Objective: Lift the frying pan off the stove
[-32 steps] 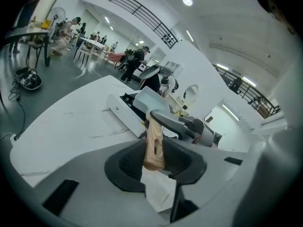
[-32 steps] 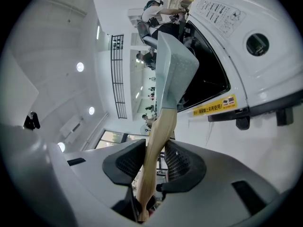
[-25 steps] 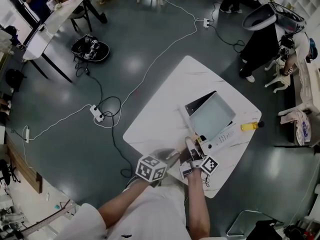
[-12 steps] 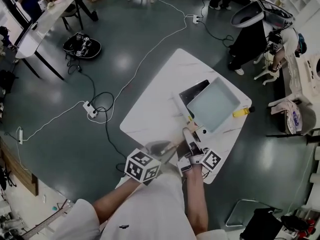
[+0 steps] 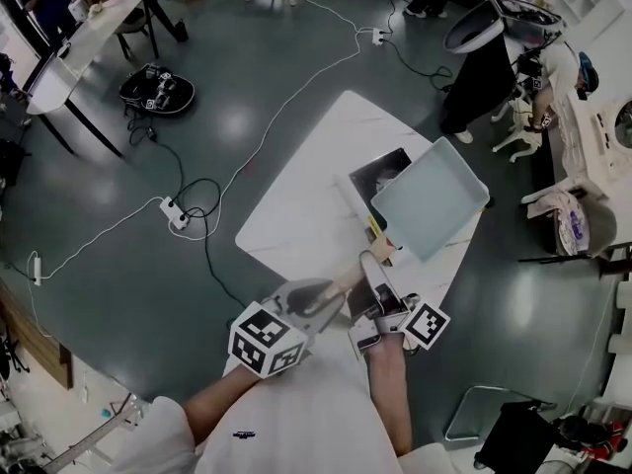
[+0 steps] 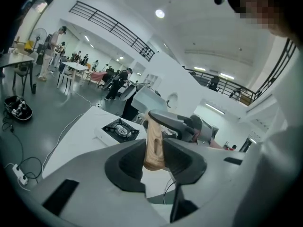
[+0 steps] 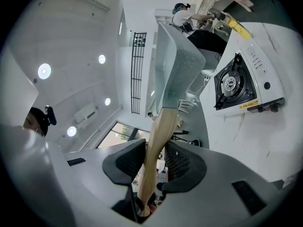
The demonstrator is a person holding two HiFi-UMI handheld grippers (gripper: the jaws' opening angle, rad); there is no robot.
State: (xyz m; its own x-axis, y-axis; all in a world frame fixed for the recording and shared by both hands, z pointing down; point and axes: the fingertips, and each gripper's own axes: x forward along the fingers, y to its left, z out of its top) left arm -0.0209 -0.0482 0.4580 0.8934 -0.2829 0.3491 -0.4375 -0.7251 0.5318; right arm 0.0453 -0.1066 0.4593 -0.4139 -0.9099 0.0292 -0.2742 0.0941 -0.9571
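The square pale-blue frying pan [image 5: 430,197] hangs tilted in the air above the white table [image 5: 296,215]. Beside and below it sits the white gas stove [image 5: 380,174], its black burner bare. Both grippers are on the pan's wooden handle [image 5: 381,250]. My right gripper [image 5: 373,270] is shut on the handle partway along. My left gripper [image 5: 341,289] is shut on its free end. In the right gripper view the handle [image 7: 158,141] rises to the pan [image 7: 177,70], with the stove [image 7: 236,84] to the right. In the left gripper view the handle end [image 6: 154,150] sits between the pads, and the stove [image 6: 118,130] is behind.
A yellow bottle [image 7: 239,27] lies past the stove near the table's far edge. A person [image 5: 474,77] stands just beyond the table. Cables and a power strip [image 5: 176,215] lie on the floor to the left. Another table [image 5: 89,38] stands far left.
The pan has come up off the stove and moved up and right, uncovering the burner. Both grippers have kept hold of the handle and risen with it.
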